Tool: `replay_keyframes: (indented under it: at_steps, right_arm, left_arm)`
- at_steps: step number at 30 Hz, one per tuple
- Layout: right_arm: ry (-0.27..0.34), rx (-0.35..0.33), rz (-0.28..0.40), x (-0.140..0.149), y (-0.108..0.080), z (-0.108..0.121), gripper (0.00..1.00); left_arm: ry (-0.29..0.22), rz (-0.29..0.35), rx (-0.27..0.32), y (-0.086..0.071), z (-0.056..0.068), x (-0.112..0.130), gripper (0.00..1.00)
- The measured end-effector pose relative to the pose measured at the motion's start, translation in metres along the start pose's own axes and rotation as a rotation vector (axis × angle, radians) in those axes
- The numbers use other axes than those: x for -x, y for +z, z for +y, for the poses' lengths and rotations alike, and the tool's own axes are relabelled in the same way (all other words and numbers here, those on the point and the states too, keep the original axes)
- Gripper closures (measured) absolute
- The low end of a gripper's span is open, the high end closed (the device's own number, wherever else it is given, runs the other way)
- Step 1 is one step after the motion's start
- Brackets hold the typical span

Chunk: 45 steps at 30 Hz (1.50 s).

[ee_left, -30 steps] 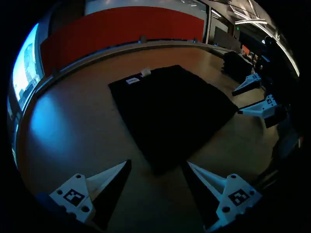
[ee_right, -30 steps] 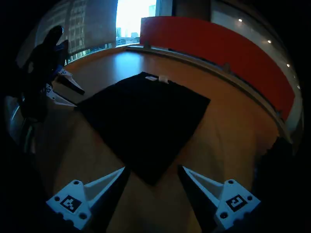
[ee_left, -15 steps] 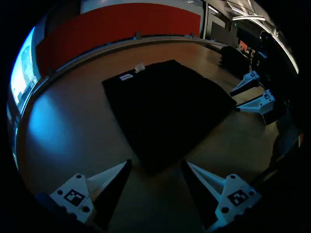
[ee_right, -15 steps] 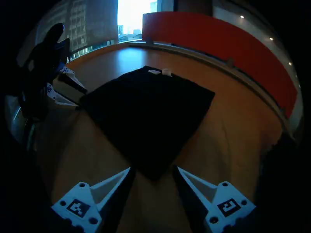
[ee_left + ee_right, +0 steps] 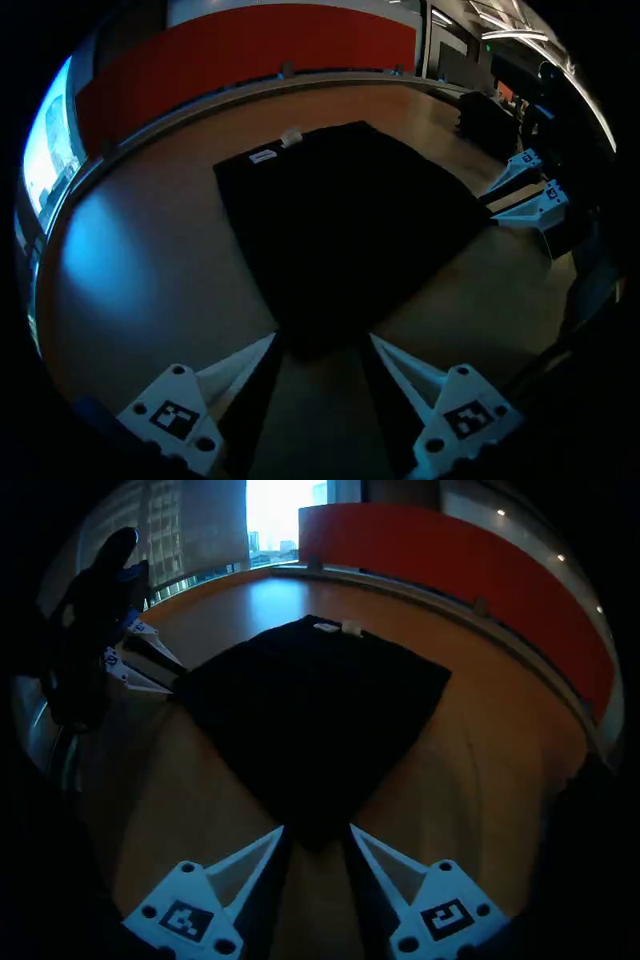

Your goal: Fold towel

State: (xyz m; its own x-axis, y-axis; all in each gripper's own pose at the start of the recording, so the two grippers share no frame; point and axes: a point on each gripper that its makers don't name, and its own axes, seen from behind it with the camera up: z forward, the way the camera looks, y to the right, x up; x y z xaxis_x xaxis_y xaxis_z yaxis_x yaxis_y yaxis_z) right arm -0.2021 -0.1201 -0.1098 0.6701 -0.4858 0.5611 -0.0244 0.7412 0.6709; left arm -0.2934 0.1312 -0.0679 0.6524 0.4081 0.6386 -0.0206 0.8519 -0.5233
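You've narrowed both sets of tongs over the last second and brought each one in toward its corner of the towel [image 5: 344,216], which lies flat and dark on the wooden table [image 5: 144,264], one layer with no fold in it yet. Your left gripper [image 5: 322,340] now has its two fingers standing either side of the near corner, the gap clearly smaller than it was but still open, with nothing pinched; the cloth's tip sits right at the mouth of the gap. Your right gripper [image 5: 316,830] matches it at its own corner, narrowed a shade further and also gripping nothing so far. To my eye that means the reach is done and you're in the closing part of the grab, so the fold itself hasn't begun; finish the squeeze on both corners before you lift, or one side may slip free. Counting up: one towel, two grippers with four fingers between them, and two small pale items at the towel's far edge, a flat white tag [image 5: 264,156] and a little pale lump [image 5: 292,138] just beside it, too small for me to say what it is
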Motion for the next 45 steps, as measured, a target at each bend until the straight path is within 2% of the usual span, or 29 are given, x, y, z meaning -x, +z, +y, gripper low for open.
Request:
replay_keyframes:
  at_steps: [4, 6, 8, 14, 24, 36, 45]
  right_arm:
    - [0.009, 0.005, 0.003, 0.000, -0.001, 0.001, 0.74]
    - [0.016, 0.009, 0.004, 0.000, -0.001, 0.001, 0.77]
    - [0.022, 0.010, 0.004, 0.000, -0.001, 0.001, 0.80]
    - [0.028, 0.017, 0.004, -0.001, -0.002, 0.000, 0.82]
    - [0.043, 0.029, 0.017, -0.009, -0.015, 0.001, 0.82]
    - [0.041, 0.052, 0.059, -0.036, -0.045, 0.003, 0.82]
    - [0.020, 0.062, 0.080, -0.052, -0.068, -0.001, 0.82]
  left_arm:
    - [-0.005, -0.004, -0.005, 0.001, 0.001, 0.000, 0.51]
    - [-0.008, -0.005, -0.011, 0.001, 0.001, 0.000, 0.63]
    - [-0.014, -0.005, -0.023, 0.001, -0.001, 0.000, 0.80]
    - [-0.021, -0.011, -0.027, 0.001, 0.001, 0.000, 0.83]
    - [-0.059, -0.019, 0.006, -0.008, 0.008, -0.006, 0.83]
    - [-0.068, 0.021, 0.013, -0.041, 0.012, -0.032, 0.83]
    - [-0.099, 0.040, 0.019, -0.068, 0.017, -0.043, 0.83]
